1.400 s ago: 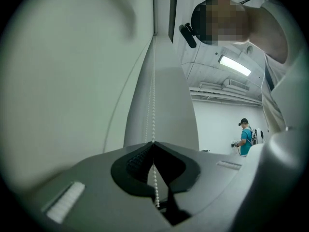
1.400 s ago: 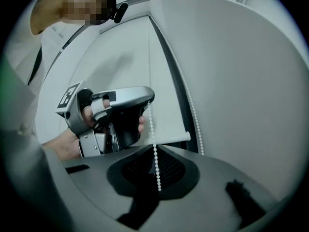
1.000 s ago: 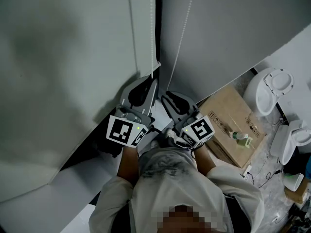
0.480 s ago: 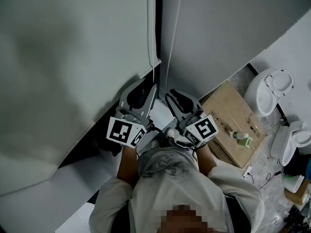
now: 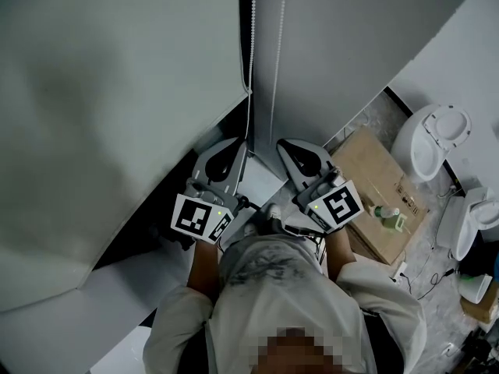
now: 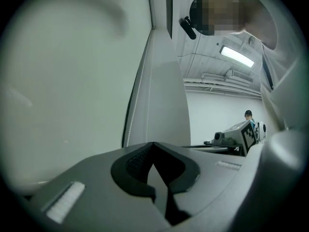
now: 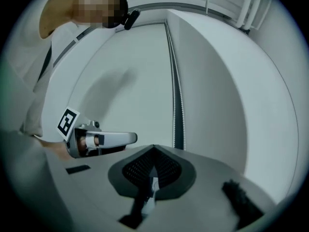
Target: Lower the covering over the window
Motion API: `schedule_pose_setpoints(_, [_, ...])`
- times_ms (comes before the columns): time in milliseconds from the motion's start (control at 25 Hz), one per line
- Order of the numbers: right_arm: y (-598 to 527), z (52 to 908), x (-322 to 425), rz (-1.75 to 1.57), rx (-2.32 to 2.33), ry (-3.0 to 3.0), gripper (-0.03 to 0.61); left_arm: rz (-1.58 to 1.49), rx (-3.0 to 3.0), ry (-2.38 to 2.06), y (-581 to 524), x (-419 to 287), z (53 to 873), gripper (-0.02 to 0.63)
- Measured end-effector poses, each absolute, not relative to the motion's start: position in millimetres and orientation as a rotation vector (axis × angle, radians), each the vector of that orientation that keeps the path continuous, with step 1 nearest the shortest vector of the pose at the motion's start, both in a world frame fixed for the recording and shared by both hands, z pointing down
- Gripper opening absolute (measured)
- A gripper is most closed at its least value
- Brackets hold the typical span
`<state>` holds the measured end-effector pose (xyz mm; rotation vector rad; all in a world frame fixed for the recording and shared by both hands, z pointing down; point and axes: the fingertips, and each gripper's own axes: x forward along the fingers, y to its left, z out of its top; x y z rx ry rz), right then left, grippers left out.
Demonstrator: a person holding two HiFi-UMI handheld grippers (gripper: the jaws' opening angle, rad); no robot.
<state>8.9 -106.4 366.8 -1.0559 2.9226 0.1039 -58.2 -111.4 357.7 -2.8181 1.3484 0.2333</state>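
Left gripper [image 5: 237,145] and right gripper [image 5: 288,146] sit side by side at mid-frame, jaws closed, pointing toward the top of the frame.

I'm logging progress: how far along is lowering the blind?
Looks mostly down: the blind hangs low, its bottom edge near the grippers. In hand: left gripper shut beside the bead chain; right gripper closed on a pale strand, likely chain. Left: a dark gap above the ledge remains.

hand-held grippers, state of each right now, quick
Left hand-held gripper: closed; grip on the bead chain cannot be told.
Right hand-held gripper: closed; a pale sliver between its jaws, unidentifiable.
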Motion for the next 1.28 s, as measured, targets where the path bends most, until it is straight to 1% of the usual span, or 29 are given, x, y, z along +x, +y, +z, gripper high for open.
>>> schedule_pose_setpoints(440, [-90, 374, 16, -0.031, -1.056, 2.918, 0.015, 0.245, -2.900, 1.310, -91, -49, 379, 0.006])
schedule_pose_setpoints(1280, [-93, 377, 0, -0.041, -1.032, 2.945, 0.015, 0.254, -2.890, 1.322, -99, -57, 377, 0.006])
